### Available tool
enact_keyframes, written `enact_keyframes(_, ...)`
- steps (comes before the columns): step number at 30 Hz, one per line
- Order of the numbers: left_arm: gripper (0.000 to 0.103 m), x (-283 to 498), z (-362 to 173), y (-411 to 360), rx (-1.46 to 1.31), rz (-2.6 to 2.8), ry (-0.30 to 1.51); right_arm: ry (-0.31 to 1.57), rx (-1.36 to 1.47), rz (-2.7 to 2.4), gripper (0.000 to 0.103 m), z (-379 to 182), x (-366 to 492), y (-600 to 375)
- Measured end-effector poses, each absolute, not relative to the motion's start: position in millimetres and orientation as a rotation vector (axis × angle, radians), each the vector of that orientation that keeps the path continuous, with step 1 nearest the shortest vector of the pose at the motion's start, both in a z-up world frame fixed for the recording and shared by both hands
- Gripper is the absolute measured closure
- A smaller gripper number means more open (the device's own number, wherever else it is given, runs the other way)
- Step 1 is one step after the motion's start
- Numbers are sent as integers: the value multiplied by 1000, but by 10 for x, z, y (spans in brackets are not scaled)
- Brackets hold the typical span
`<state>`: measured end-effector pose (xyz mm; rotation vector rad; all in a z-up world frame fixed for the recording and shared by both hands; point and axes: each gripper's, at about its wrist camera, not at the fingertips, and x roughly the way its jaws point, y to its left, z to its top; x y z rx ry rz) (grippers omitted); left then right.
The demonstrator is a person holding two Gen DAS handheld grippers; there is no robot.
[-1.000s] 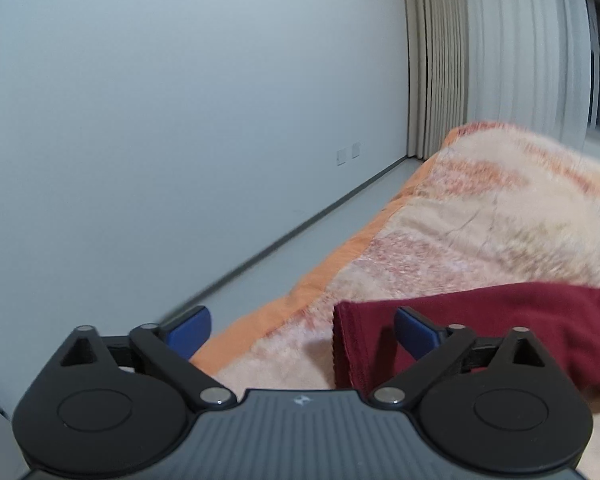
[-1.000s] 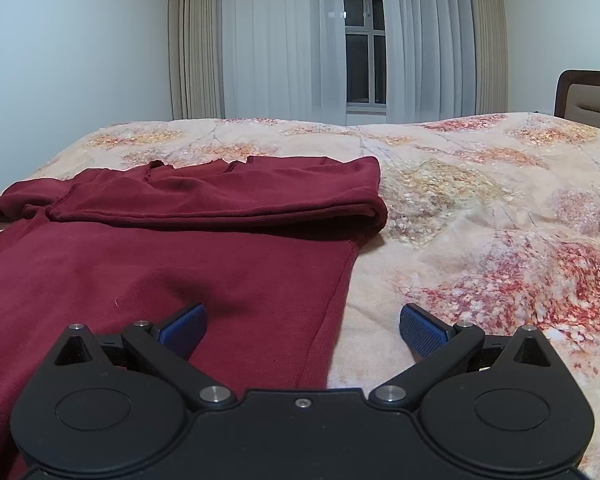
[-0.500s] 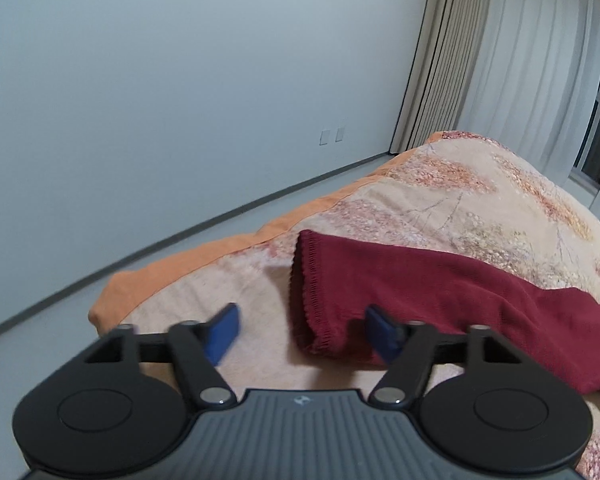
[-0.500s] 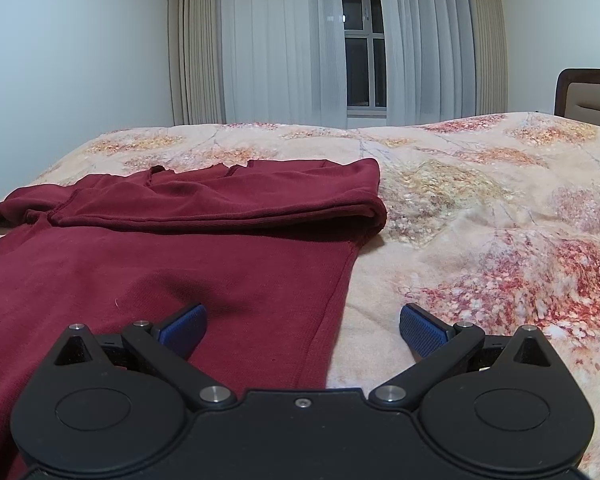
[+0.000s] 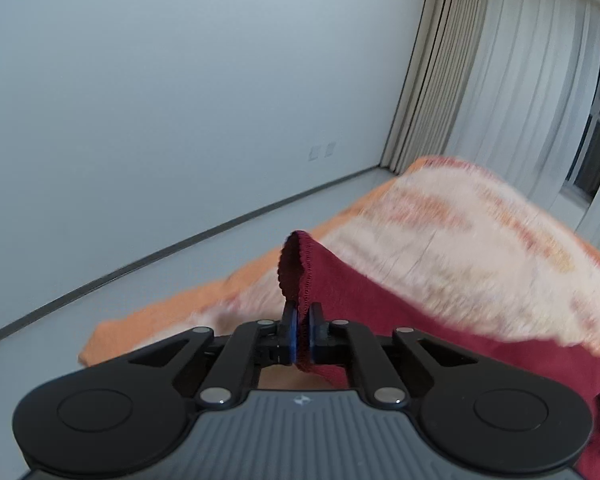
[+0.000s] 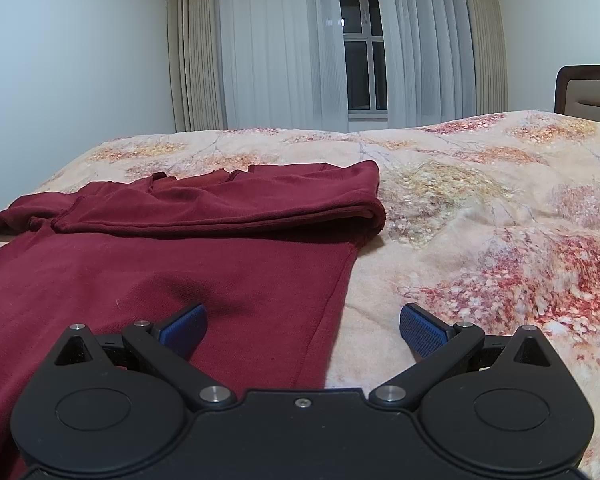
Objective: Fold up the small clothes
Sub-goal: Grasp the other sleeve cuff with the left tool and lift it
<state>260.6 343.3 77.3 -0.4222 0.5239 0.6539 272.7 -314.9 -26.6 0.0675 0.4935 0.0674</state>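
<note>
Bed (image 5: pixel 459 232), left claw (image 5: pixel 301 334) pinching sleeve (image 5: pixel 339 280)

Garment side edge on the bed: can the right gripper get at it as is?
Probably yes. The right gripper has its jaws open and empty, and the maroon garment lays its side edge on the floral blanket right between them, with nothing over it.

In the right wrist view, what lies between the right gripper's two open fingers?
Between the right gripper's fingers lie the maroon garment's side edge and, beside it, bare floral bedspread. The pads touch neither, as far as the right wrist view shows.
</note>
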Motion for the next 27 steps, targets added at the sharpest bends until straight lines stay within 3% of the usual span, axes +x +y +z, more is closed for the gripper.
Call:
enact_keyframes(8,98,2766,1568,3047,-403,535,422,472,106,78,0,-274,2686,-3198)
enact_keyframes(18,98,3274,2293,1847,-323,277,342,426,218,124,0,-298,2626,-3357)
enact_keyframes(27,98,3761,2392,435,-207,5,362,370,355,171,0,-337,2541,-3539)
